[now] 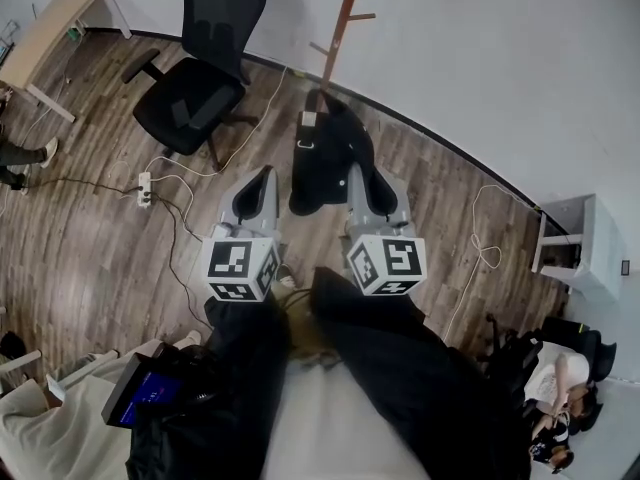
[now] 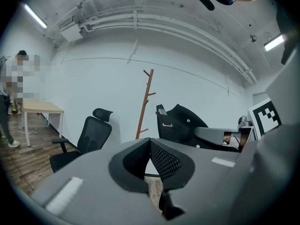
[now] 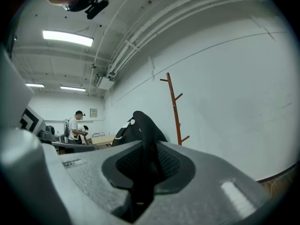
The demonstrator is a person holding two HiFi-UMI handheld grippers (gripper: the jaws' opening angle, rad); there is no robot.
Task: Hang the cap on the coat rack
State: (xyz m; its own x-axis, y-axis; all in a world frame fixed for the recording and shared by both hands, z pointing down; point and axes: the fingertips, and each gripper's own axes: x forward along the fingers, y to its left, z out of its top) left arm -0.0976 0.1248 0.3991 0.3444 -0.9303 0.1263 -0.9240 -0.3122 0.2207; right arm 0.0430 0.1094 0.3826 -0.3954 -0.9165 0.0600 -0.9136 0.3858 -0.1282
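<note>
head view has the right tongs clamped on a black cap, which hangs in the air over the wood floor, toward 12 o'clock from the person's body. right gripper view bears this out: dark fabric is pinched between the pads, and the cap's crown stands up past the tips. the left tongs, at 9 o'clock of the cap and just beside it, look closed tip to tip with nothing in them. the coat rack stands against the white wall at 12 o'clock of the cap, apart from it, with nothing hung on it. an office chair sits at 10 o'clock.

by my reading the step in hand is the carry: the cap is picked up but not yet hung. the next move calls for closing in on the rack, raising the cap to the height of a peg, and slipping its opening or rear strap over that peg before the right tongs let go. the left tongs could steady the brim.
</note>
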